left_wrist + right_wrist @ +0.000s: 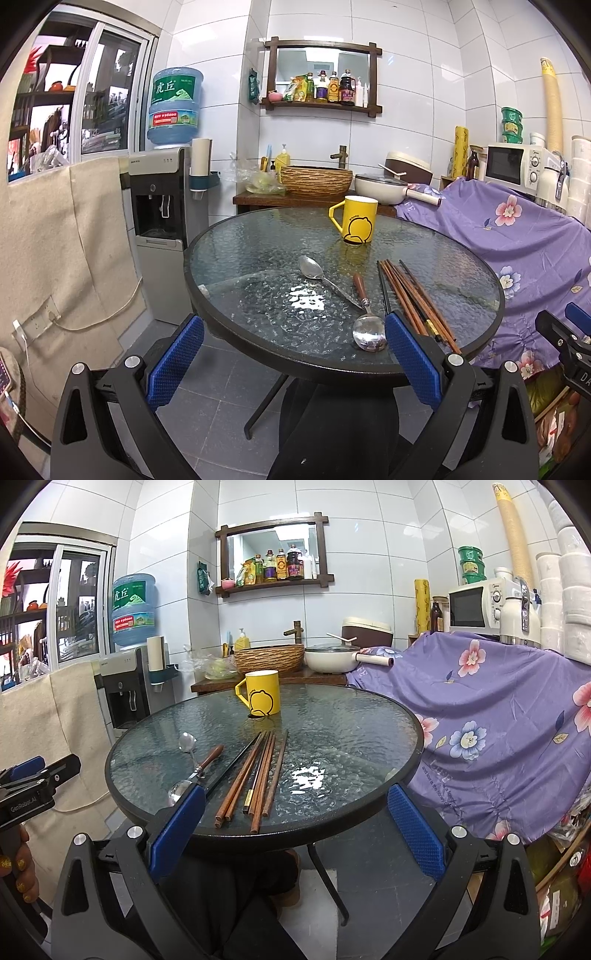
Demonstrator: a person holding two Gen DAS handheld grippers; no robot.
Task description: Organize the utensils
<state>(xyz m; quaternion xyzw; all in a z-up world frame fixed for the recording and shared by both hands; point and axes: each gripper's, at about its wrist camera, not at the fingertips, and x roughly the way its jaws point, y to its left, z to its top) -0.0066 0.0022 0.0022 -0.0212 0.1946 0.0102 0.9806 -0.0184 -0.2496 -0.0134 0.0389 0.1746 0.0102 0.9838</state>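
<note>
Bright, even light from overhead; white glare patches sit on the glass surface (258, 251) near its front edge. Sharp focus, heavy fisheye bending, black corners.

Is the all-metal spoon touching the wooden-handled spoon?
Touching. In the left wrist view the metal spoon has its handle end meeting the wooden-handled spoon at its neck.

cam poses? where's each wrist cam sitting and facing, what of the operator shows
Left wrist: off the near-left edge of the glass table, facing the yellow mug; own blue fingers open; right gripper at right edge.
Right wrist: near edge, over the chopsticks; own fingers open; hand holding left gripper at left.
Shared: table, mug, spoons, chopsticks.
</note>
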